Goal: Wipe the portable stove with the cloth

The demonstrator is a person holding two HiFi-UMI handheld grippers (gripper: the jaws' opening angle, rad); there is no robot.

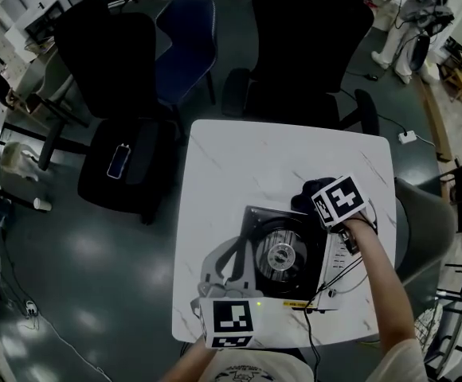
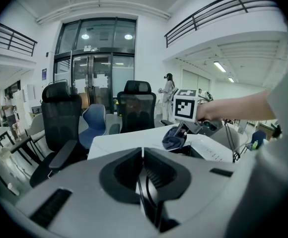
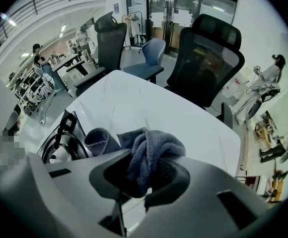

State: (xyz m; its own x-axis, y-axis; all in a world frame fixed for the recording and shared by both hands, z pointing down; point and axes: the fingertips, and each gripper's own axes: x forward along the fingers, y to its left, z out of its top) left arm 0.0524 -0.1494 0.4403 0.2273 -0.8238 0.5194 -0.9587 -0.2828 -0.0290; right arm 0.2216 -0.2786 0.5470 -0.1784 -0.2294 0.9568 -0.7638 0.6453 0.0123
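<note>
The portable stove (image 1: 291,259) sits at the near right of the white table (image 1: 239,157), its round burner (image 1: 282,255) showing in the head view. My right gripper (image 1: 315,200) hovers at the stove's far right corner, shut on a dark blue cloth (image 3: 149,150) that bunches out between its jaws. The stove's grate (image 3: 59,145) shows at the lower left of the right gripper view. My left gripper (image 1: 225,273) is at the table's near edge beside the stove's left side, jaws together with nothing between them. In the left gripper view the cloth (image 2: 173,139) hangs over the stove (image 2: 208,150).
Black office chairs (image 1: 115,62) and a blue chair (image 1: 185,42) stand past the table's far side. A phone (image 1: 119,160) lies on the left chair seat. A cable (image 1: 344,273) trails from the stove's right side. People stand far off in the room.
</note>
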